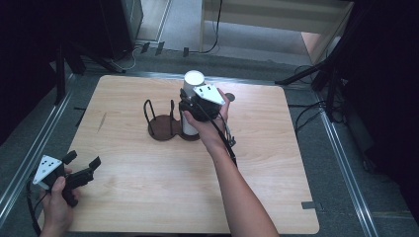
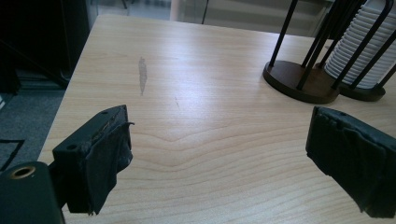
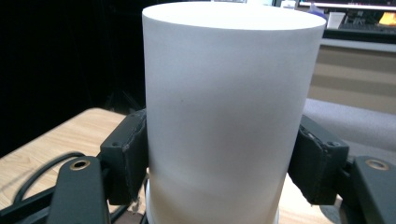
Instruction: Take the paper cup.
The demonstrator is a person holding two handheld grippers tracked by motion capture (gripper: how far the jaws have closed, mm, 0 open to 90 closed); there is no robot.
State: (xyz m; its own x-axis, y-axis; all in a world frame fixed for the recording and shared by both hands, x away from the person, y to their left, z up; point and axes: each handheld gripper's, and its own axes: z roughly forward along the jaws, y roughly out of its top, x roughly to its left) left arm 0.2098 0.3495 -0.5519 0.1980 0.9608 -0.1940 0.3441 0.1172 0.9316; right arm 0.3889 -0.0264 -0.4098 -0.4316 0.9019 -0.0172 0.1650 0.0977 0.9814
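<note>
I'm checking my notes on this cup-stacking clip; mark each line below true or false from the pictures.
1. The right gripper is shut on the white cup. True.
2. The left gripper holds a cup. False: its fingers stand open over bare table.
3. The dark wire rack stands on the wooden table. True.
4. The white cup lies on its side. False: it is upright.

The tabletop point(image 2: 196, 140) is seen as pale, matt wood grain with one dull smear. The cup point(image 3: 229, 116) is matt white and smooth, like paper. The holder point(image 2: 299, 84) is made of dark glossy wood with thin black metal rods.
</note>
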